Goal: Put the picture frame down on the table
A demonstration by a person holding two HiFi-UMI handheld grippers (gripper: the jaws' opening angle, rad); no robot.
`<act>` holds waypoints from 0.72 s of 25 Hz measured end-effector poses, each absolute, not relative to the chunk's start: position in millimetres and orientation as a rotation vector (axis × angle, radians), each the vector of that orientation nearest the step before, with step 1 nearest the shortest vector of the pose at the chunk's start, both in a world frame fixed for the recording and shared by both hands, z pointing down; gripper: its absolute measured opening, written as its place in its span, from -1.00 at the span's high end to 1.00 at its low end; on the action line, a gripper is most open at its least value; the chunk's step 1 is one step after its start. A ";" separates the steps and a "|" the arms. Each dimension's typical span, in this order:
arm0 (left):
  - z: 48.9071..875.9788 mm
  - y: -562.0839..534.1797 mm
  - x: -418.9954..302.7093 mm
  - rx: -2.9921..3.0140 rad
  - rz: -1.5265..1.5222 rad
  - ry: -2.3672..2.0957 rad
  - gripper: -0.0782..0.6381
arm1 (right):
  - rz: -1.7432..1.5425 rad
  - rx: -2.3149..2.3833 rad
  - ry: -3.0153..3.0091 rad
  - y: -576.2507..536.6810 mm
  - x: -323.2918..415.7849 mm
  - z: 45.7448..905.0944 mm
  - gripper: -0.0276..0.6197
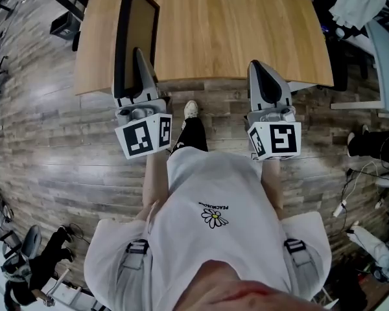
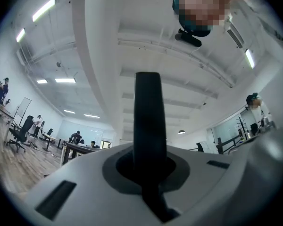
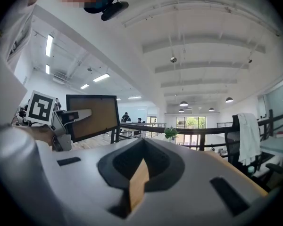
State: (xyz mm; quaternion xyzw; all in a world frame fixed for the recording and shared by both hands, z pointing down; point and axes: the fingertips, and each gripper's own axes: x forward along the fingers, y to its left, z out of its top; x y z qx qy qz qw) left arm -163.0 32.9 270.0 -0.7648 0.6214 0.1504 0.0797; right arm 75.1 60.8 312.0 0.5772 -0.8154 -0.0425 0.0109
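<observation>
— Where is the black-rimmed rectangular picture frame with the brown board face?

— In the left gripper. The gripper is pinching it near one corner, jaws pressed tight on the thin rim. In the left gripper view, the picture frame shows as a dark upright strip rising straight out from between the jaws.

— How does it stand?

— Upright on its edge, reaching ahead of and above that gripper, over the near left corner of the light wooden worktop. I cannot tell whether its lower edge touches the wood.

— And the right gripper?

— Its jaws are drawn together with only a thin slit between them, and nothing is held there. Its tip sits at the worktop's near edge, and the picture frame is well apart from it, off to its left. From the right gripper view, the picture frame shows its brown face, with the left gripper clamped on its side.

— What is below the grippers?

— Grey wood-plank floor.
</observation>
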 end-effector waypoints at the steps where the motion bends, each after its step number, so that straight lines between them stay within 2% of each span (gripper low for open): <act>1: 270.3 18.2 -165.3 -2.295 0.446 1.853 0.72 | -0.127 1.804 -2.539 45.9 71.7 310.7 0.89; 12: 279.8 -138.5 -194.9 -2.406 0.397 1.819 0.72 | -0.153 1.757 -2.447 -107.5 19.6 304.7 0.89; 18: 289.7 -191.9 -169.9 -2.432 0.222 1.734 0.72 | -0.022 1.949 -2.394 -137.7 55.1 301.5 0.89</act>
